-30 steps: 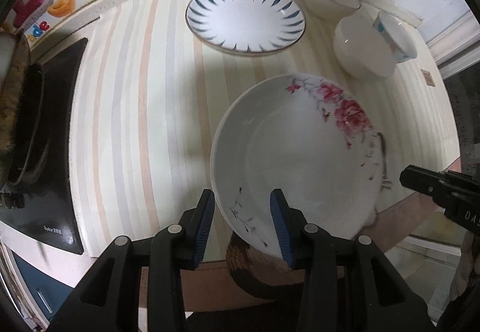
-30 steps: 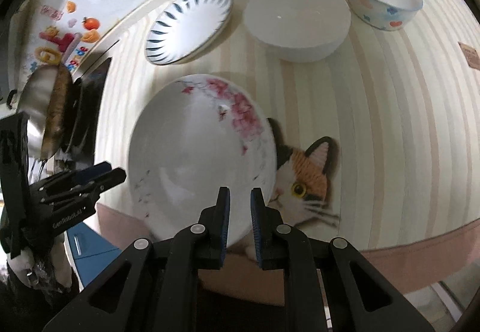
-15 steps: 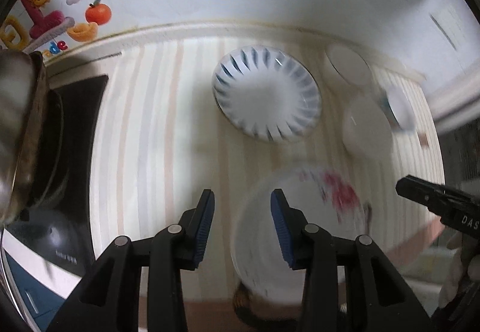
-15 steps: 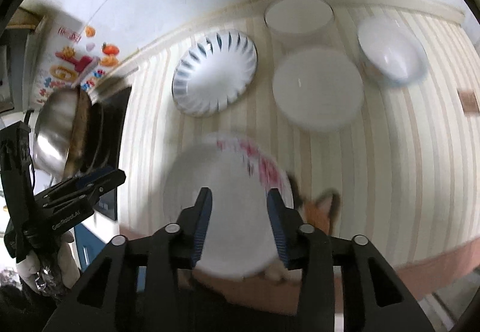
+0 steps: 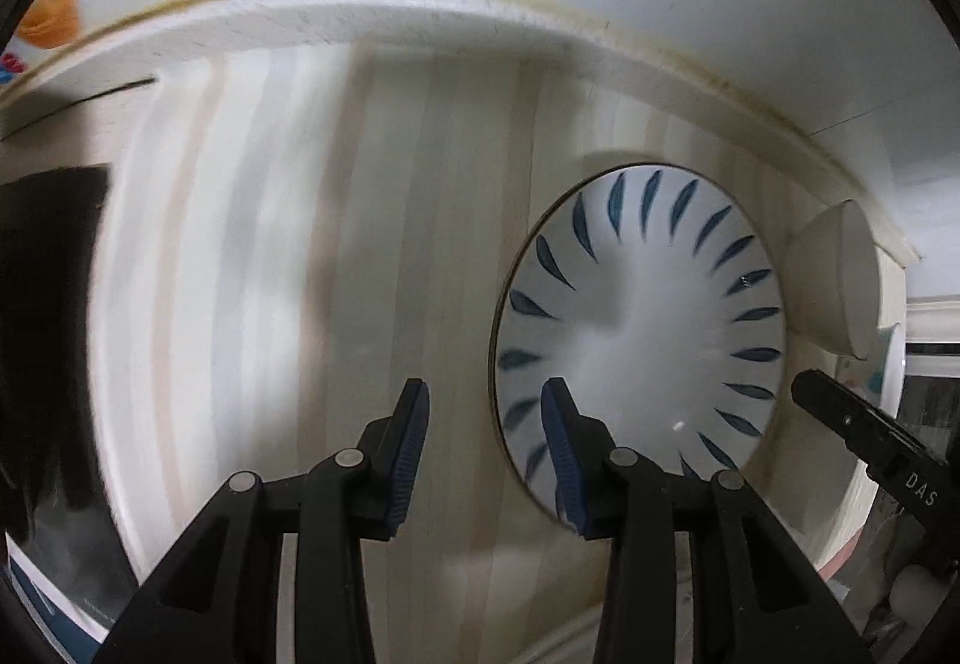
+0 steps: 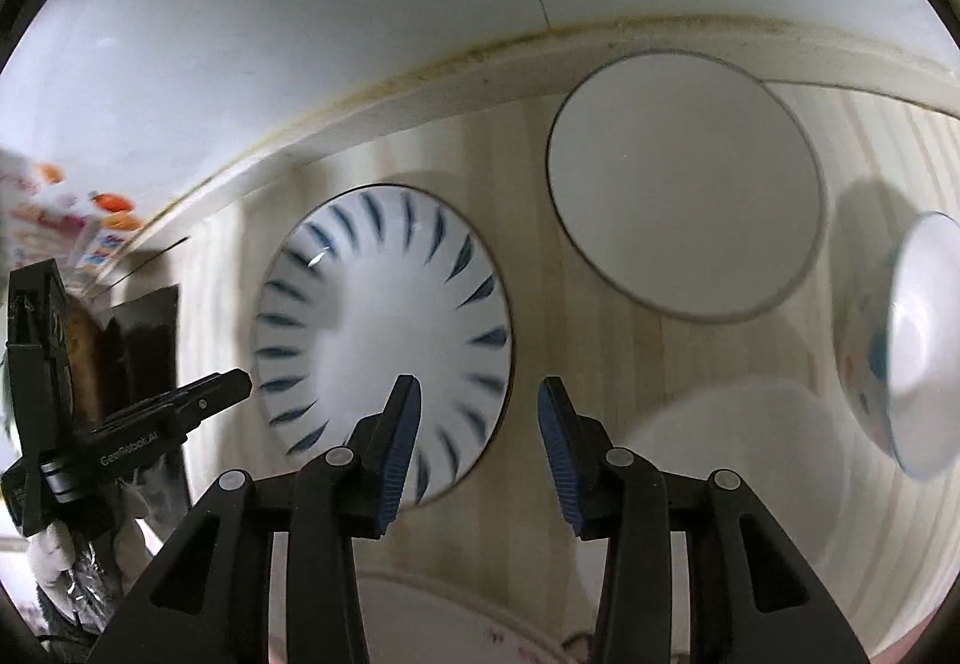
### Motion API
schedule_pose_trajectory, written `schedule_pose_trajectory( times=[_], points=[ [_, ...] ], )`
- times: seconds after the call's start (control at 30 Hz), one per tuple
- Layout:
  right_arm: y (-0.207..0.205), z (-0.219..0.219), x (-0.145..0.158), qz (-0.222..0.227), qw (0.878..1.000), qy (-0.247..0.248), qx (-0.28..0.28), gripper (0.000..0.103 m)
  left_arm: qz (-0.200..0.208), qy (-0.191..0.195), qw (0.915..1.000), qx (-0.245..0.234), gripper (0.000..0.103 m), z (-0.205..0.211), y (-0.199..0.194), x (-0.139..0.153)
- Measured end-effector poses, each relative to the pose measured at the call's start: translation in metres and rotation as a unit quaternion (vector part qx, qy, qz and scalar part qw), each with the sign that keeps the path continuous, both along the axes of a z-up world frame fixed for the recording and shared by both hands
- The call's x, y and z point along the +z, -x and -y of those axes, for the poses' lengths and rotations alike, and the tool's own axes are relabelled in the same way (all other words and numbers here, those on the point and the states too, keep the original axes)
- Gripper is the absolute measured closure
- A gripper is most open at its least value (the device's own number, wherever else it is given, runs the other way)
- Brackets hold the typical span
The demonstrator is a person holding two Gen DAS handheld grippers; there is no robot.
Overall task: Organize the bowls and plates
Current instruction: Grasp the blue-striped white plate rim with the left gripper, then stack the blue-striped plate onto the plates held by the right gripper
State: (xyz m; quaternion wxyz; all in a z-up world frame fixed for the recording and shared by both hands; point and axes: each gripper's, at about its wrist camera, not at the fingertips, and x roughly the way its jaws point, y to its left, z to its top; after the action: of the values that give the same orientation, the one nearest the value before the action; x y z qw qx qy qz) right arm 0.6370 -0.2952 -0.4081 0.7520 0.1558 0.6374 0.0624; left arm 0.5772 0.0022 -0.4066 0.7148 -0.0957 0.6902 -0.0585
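Near the counter's [image 5: 420, 244] back edge, the blue-leaf plate [image 5: 639, 328] lies flat. Both my hand-held grippers, left [image 5: 483, 451] and right [image 6: 471, 439], stand apart and empty; the right's jaws have just been opening. I would straddle the plate's opposite rims squarely, clear of the white bowl [image 6: 684, 184] beside it.

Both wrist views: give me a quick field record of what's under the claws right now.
surface: striped counter along a white wall
blue-leaf plate: flat on the counter, between the two claws
left claw: open, empty, straddling the plate's left rim
right claw: open, empty, jaws have just been opening, straddling the plate's right rim
plain white bowl: behind and to the right of the plate, apart from it
patterned bowl: at the far right edge
floral plate: only its rim shows at the bottom of the right view
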Motion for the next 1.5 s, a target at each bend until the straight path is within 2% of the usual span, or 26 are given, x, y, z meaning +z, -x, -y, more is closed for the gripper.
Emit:
schedule_pose_trajectory(
  times=[0.13,0.2,0.3,0.4,0.43,0.57,0.73,1.07,1.27,1.5],
  points=[
    [-0.014,0.0,-0.019,-0.008,1.0,0.011,0.002,0.062,-0.02,0.0,0.9994,-0.027,0.067,0.009,-0.006,-0.02],
    [-0.017,-0.001,-0.025,-0.009,1.0,0.016,0.004,0.071,-0.002,-0.005,0.9992,-0.039,0.067,0.014,-0.006,-0.018],
    [-0.021,-0.004,-0.029,-0.004,0.999,0.03,0.013,0.077,0.013,0.002,0.9987,-0.049,0.078,0.019,-0.007,-0.017],
    [-0.025,-0.011,-0.035,-0.004,0.999,0.032,0.023,0.09,0.021,-0.004,0.9985,-0.05,0.079,0.022,-0.007,-0.015],
    [-0.026,-0.013,-0.038,-0.005,0.999,0.032,0.027,0.091,0.021,-0.005,0.9985,-0.049,0.079,0.022,-0.007,-0.015],
    [-0.026,-0.019,-0.039,-0.001,0.998,0.048,0.035,0.092,0.024,-0.009,0.9985,-0.048,0.079,0.023,-0.002,-0.014],
    [-0.022,-0.019,-0.035,0.002,0.999,0.039,0.034,0.092,0.031,-0.017,0.9978,-0.055,0.079,0.033,0.006,-0.003],
    [0.001,-0.02,-0.009,0.014,0.999,0.021,0.043,0.092,0.057,-0.023,0.9958,-0.069,0.079,0.049,0.01,0.043],
    [0.034,-0.015,0.024,0.034,0.998,0.014,0.049,0.092,0.087,-0.023,0.9926,-0.081,0.079,0.061,0.043,0.079],
    [0.096,-0.004,0.055,0.038,0.998,0.004,0.058,0.092,0.106,-0.005,0.991,-0.081,0.079,0.068,0.087,0.113]
  ],
)
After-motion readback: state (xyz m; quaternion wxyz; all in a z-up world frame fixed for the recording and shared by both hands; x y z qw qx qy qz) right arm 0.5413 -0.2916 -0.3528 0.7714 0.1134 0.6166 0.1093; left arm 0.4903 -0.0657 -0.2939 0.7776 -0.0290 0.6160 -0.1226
